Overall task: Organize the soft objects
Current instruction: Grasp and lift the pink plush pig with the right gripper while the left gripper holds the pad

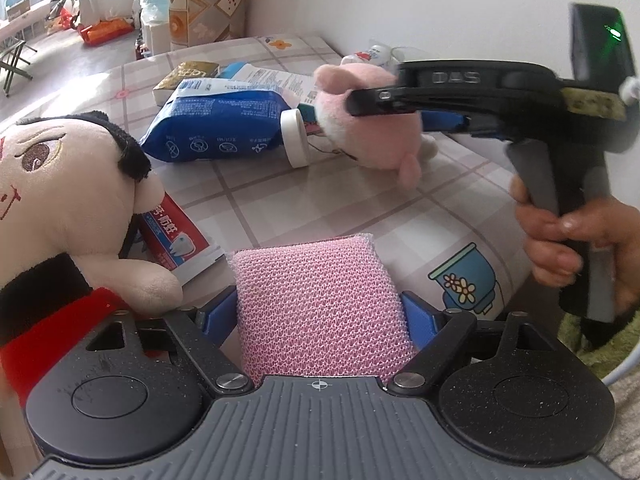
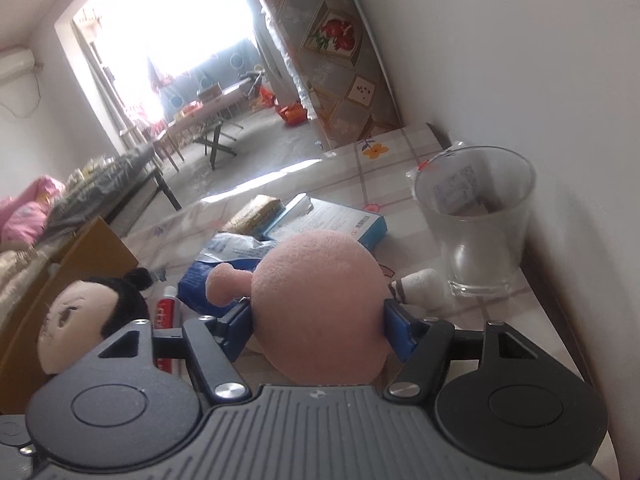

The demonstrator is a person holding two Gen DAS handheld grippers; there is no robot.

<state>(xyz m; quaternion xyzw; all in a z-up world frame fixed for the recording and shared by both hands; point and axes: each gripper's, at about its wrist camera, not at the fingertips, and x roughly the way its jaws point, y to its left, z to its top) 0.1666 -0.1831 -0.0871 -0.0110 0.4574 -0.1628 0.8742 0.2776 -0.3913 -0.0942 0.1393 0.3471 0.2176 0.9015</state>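
pink sponge in left tool | doll touching (left) | blue pack beyond

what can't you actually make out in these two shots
- Pink plush, right wrist view: only its back shows; the face is turned away.
- Doll, left wrist view: cut off by the left edge.
- Toothpaste tube, left wrist view: partly hidden by the doll.
- Pink sponge, left wrist view: near end hidden behind the left claw body.
- Glass label, right wrist view: too blurred to read.

Ahead of the tools we saw a white wall, a patterned panel, a bright window, grey floor and a folding table.
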